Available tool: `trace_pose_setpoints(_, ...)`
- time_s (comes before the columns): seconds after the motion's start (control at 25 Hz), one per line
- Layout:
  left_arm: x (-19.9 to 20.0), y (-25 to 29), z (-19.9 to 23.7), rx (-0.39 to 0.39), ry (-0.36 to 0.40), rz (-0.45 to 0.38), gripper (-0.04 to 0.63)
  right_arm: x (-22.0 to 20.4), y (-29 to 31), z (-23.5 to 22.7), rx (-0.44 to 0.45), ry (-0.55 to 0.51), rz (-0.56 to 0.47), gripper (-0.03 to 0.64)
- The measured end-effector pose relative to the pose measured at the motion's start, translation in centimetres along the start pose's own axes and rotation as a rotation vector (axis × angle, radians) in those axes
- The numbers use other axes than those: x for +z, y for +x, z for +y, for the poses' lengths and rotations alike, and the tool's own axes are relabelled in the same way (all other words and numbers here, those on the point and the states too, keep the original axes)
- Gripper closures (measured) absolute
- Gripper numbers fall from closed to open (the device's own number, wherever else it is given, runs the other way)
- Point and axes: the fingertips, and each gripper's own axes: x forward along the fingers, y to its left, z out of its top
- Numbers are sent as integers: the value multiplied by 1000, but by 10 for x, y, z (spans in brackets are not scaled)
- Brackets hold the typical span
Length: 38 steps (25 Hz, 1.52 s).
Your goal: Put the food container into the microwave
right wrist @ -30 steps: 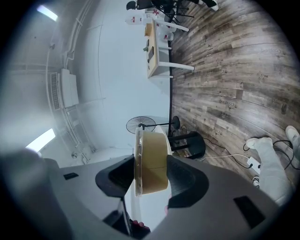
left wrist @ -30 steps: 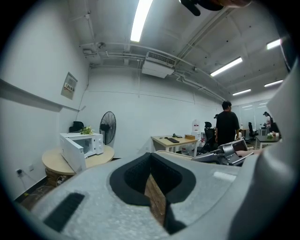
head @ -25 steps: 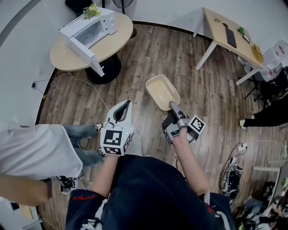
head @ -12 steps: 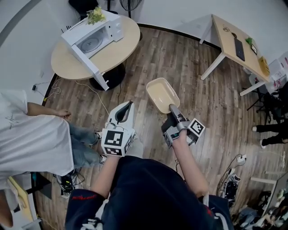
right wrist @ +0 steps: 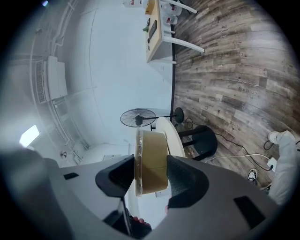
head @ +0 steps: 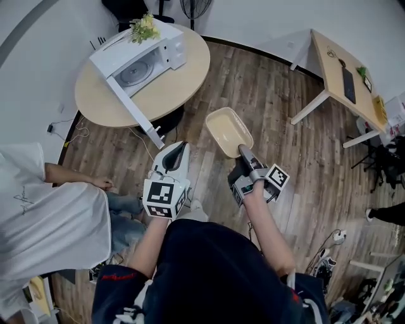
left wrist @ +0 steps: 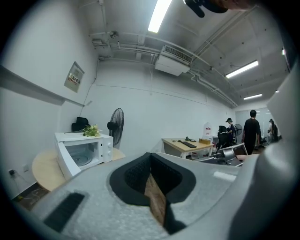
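Note:
A white microwave [head: 142, 54] stands on the round wooden table [head: 183, 76] at the upper left, its door [head: 130, 104] swung wide open toward me. In the left gripper view the microwave [left wrist: 84, 152] sits ahead to the left. My right gripper [head: 243, 150] is shut on the near rim of a cream, open food container [head: 229, 131], held over the wood floor, right of the table. The right gripper view shows the container [right wrist: 151, 161] clamped edge-on between the pads. My left gripper [head: 174, 152] hovers beside it, shut and empty, with only a sliver between the pads [left wrist: 136, 176].
A person in a white shirt [head: 50, 221] bends low at the left, one hand near the floor. Yellow flowers [head: 144, 28] lie on the microwave. A fan [head: 196, 7] stands behind the table. A rectangular desk [head: 345, 76] is at the upper right. Cables trail under the round table.
The round table and microwave have slid lower and closer in the head view. The person at the left has shifted. Both grippers keep their pose, and the container stays held.

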Motion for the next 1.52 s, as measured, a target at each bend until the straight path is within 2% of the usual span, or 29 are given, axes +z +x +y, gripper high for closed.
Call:
trace_pose_setpoints(0.4,11,38,85,24,-19,-11,578,-21,100,17,-17,-20,54,414)
trace_pose_setpoints(0.92,21,68,122,83,-51,-49,578,-25,175,33,-19,-43,145,414)
trace_pose_setpoints(1.24,32,114,150,200,-45,-52,578,-7,255,41,-37,-46,279,414)
trace_pose_setpoints(1.52,37,159,176,323,-75,-38,578,10,324,55,-69,-73,408,414)
